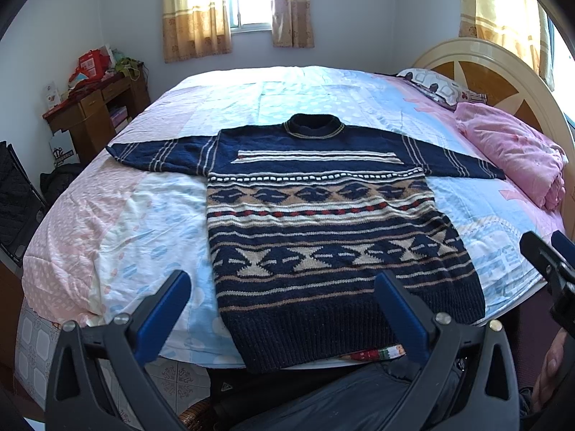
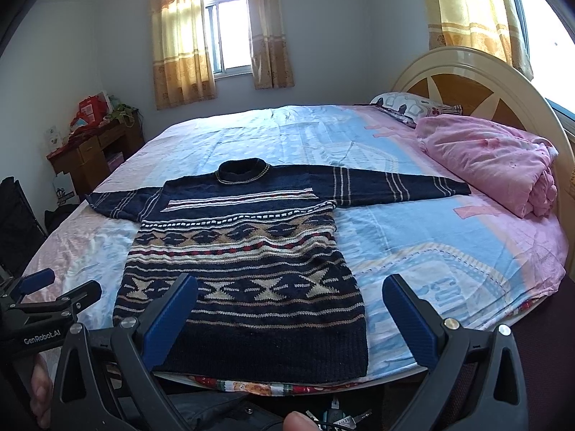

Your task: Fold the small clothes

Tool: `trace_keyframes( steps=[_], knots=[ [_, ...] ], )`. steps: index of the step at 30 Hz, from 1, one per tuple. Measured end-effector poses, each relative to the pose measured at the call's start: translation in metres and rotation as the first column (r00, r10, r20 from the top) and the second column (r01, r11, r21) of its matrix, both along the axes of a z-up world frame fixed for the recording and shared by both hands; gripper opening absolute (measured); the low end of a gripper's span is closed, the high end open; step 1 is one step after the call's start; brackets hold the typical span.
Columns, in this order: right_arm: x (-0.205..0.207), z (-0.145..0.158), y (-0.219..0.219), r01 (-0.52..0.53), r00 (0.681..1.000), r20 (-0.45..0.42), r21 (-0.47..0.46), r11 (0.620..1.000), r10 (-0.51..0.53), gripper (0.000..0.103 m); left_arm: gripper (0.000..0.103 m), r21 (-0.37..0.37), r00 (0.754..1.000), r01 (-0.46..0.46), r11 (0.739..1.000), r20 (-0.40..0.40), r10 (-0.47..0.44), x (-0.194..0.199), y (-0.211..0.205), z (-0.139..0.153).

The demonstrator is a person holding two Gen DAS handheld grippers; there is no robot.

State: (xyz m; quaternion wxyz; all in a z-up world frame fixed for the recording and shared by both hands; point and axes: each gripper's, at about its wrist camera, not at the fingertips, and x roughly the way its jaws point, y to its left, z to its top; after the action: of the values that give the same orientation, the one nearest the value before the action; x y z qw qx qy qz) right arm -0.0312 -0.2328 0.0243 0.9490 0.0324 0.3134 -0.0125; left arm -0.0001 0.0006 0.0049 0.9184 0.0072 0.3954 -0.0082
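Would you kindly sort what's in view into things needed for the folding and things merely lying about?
For the job: sweater, left tongs, right tongs, both open.

Lying about: pink quilt, pillow, wooden desk, curtains.

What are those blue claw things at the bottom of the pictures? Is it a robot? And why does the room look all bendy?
It is not a robot. A person holds a pincher tool in each hand, and each tool has a tiny camera looking out between its two blue fingers. One picture comes from the left gripper, the other from the right gripper. The cameras use a very wide lens, which makes straight things look curved. On the bed a dark blue patterned sweater lies flat with both sleeves spread out. A pink blanket is bundled near the headboard. Both pinchers are open and holding nothing. The job is to fold the sweater, and no fold has been made.
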Motion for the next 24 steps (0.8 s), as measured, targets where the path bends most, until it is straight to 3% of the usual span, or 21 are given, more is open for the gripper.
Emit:
trace_keyframes(
  steps=[14, 24],
  knots=[
    [0.009, 0.002, -0.013, -0.018, 1.0, 0.025, 0.014, 1.0, 0.018, 0.102, 0.103, 0.015, 1.0, 0.002, 1.0, 0.017, -0.002, 0.013, 0.0, 0.001],
    [0.055, -0.012, -0.029, -0.09, 0.993, 0.077, -0.031, 0.995, 0.092, 0.102, 0.103, 0.069, 0.997, 0.025, 0.997, 0.068, -0.029, 0.07, 0.01, -0.003]
  ],
)
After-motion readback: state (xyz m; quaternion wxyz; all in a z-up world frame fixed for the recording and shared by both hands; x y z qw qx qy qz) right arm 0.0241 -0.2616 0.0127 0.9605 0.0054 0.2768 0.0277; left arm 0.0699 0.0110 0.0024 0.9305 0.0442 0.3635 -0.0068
